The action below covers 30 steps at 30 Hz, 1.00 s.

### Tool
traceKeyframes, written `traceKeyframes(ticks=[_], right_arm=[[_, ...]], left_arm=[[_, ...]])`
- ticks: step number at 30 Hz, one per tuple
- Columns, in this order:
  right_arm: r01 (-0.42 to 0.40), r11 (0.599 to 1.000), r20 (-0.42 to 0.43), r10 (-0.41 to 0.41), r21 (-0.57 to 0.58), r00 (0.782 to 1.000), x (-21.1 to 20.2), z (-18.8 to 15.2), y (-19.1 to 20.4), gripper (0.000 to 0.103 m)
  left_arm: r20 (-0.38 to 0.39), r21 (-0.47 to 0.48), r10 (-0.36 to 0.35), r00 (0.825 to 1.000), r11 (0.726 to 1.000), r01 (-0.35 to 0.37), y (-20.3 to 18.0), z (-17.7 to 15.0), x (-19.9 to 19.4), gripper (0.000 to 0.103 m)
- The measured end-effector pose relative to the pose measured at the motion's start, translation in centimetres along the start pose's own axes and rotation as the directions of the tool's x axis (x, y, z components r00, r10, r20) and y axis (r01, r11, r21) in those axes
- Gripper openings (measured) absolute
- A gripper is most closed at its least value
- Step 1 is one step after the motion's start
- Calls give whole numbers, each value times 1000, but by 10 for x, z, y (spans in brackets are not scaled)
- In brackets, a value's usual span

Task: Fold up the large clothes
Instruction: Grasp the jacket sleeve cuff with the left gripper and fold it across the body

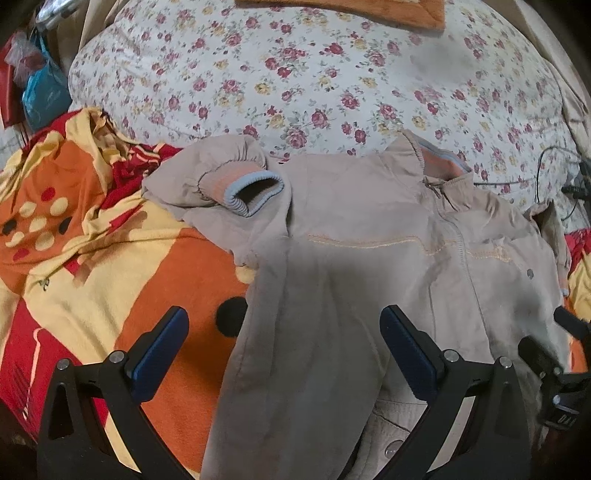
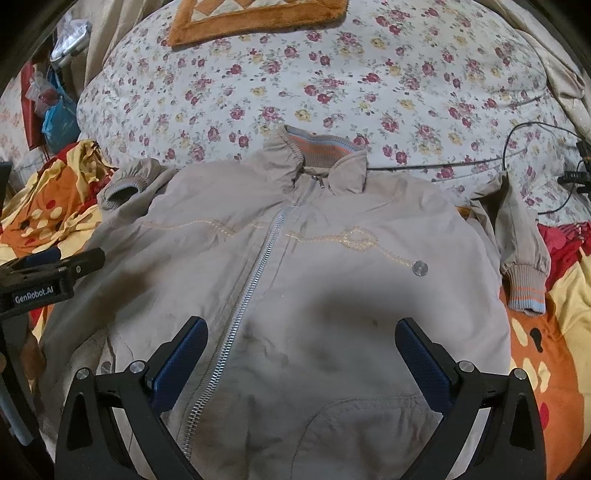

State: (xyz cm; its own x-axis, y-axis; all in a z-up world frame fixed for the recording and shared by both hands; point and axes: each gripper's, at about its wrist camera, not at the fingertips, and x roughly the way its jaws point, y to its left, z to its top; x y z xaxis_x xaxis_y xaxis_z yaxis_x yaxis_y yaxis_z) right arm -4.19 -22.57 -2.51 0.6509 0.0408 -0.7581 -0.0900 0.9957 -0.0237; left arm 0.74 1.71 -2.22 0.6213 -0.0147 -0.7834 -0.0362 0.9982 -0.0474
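Observation:
A beige zip-up jacket [image 2: 295,266] lies front up and zipped on the bed, collar [image 2: 317,162] away from me. It also shows in the left wrist view [image 1: 369,240]. Its left sleeve is bent up, with the ribbed cuff [image 1: 255,192] near the shoulder. The right sleeve's cuff [image 2: 526,291] lies out to the right. My left gripper [image 1: 284,332] is open and empty above the jacket's left side. My right gripper [image 2: 301,343] is open and empty above the lower front, right of the zipper [image 2: 255,280].
An orange, yellow and red blanket [image 1: 110,258] lies under the jacket. A floral quilt [image 2: 332,85] lies behind it. An orange mat [image 2: 255,18] sits at the far edge. A black cable [image 2: 517,147] runs at the right. Bags [image 1: 40,85] hang at the far left.

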Motion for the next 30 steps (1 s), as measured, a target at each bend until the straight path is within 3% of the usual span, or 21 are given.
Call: traceKeyframes(ticks=[8, 12, 16, 19, 20, 21, 23, 26, 30], right_arm=[[-17, 1000, -4, 17, -6, 1000, 2, 1, 4, 102], [-47, 999, -8, 47, 16, 999, 2, 1, 1, 102], [-55, 998, -21, 56, 18, 998, 5, -1, -1, 102], [-66, 998, -30, 67, 9, 997, 5, -1, 0, 102], [-68, 998, -29, 68, 8, 997, 5, 0, 1, 102], [-70, 998, -30, 70, 5, 997, 6, 0, 1, 102], [-70, 998, -35, 70, 3, 997, 9, 2, 1, 102], [-70, 997, -45, 71, 25, 996, 12, 2, -3, 102], [-70, 996, -29, 72, 48, 997, 4, 3, -10, 102]], left_arm=[[-14, -91, 1, 1000, 996, -2, 34, 34, 3, 103], [-5, -55, 61, 998, 997, -61, 39, 55, 17, 103], [-43, -6, 100, 994, 995, -100, 42, 74, 53, 102], [-69, -6, 105, 992, 994, -105, 49, 83, 77, 85], [-83, -3, 98, 992, 995, -98, 50, 84, 84, 71], [-99, 2, 90, 991, 996, -90, 51, 85, 91, 42], [-158, -23, 47, 986, 998, -51, 54, 87, 104, 16], [-138, -34, 20, 990, 999, -25, 54, 94, 91, 9], [-62, -23, -81, 995, 997, 80, 33, 113, 31, 8]])
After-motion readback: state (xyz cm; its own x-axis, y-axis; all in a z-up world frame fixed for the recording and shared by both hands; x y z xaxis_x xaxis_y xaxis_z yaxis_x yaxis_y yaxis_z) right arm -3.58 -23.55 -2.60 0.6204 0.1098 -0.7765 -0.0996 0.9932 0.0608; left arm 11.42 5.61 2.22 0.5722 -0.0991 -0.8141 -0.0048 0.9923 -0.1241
